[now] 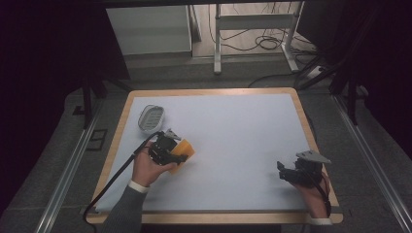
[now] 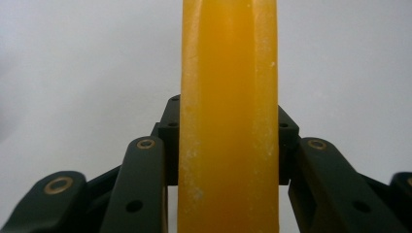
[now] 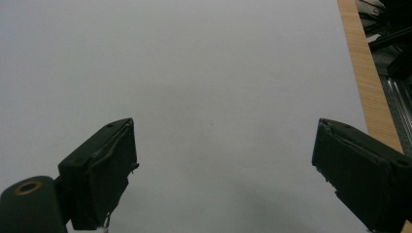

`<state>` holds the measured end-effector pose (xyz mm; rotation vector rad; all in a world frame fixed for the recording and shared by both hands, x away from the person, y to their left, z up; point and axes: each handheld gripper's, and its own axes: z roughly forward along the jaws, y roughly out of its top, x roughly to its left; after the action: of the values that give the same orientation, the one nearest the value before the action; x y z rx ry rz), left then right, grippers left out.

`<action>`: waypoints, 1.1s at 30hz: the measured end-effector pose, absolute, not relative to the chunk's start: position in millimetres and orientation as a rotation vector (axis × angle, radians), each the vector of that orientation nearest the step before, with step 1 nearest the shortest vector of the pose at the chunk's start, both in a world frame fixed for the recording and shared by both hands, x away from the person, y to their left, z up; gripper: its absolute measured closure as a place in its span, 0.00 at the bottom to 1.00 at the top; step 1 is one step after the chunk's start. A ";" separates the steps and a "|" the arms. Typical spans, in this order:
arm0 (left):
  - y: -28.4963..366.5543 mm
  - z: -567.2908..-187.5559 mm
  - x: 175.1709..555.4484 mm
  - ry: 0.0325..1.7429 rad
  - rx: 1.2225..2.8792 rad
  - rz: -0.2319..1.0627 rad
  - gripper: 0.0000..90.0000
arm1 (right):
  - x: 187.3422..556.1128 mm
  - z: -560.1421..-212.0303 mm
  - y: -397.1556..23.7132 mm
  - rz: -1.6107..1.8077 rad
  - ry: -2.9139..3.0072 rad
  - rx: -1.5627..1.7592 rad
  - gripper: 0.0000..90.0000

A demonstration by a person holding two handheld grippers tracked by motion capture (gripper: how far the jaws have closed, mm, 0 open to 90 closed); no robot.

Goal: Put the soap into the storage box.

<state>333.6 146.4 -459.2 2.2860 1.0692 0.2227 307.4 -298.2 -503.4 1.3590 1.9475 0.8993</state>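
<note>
The left tool (image 1: 180,154) is clamped on an orange bar (image 2: 228,116), perhaps soap, low over the white desk (image 1: 233,136) at about eight o'clock. A grey soap dish (image 1: 151,118) sits just beyond it, toward ten o'clock. The right tool (image 3: 223,160) hangs released, jaws wide apart, over bare desk near four o'clock by the wooden edge (image 3: 367,82).

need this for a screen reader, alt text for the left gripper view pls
A translucent orange bar stands upright between the left gripper's black fingers, clamped from both sides, against a plain pale table surface.
</note>
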 end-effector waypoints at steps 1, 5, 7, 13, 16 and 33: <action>148.9 -457.5 334.4 1.074 2.274 0.227 0.67 | 307.4 -503.3 -299.0 0.902 1.944 1.360 0.10; 153.7 -455.0 337.2 1.084 2.262 0.230 0.67 | 307.2 -503.2 -300.0 0.903 1.943 1.358 0.10; 154.4 -454.0 338.0 1.082 2.261 0.228 0.67 | 307.3 -503.1 -300.0 0.901 1.942 1.358 0.10; 161.6 -443.3 341.4 1.081 2.244 0.247 0.67 | 307.0 -503.0 -299.8 0.901 1.942 1.355 0.10; 165.4 -439.9 342.5 1.089 2.234 0.259 0.67 | 307.0 -502.9 -300.1 0.903 1.940 1.356 0.10; 178.7 -433.4 353.3 1.144 2.199 0.289 0.67 | 307.0 -503.2 -302.0 0.896 1.937 1.359 0.10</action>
<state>353.3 178.7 -433.4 2.1985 1.1436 0.2888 307.0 -302.0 -503.2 1.3589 1.9369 0.8962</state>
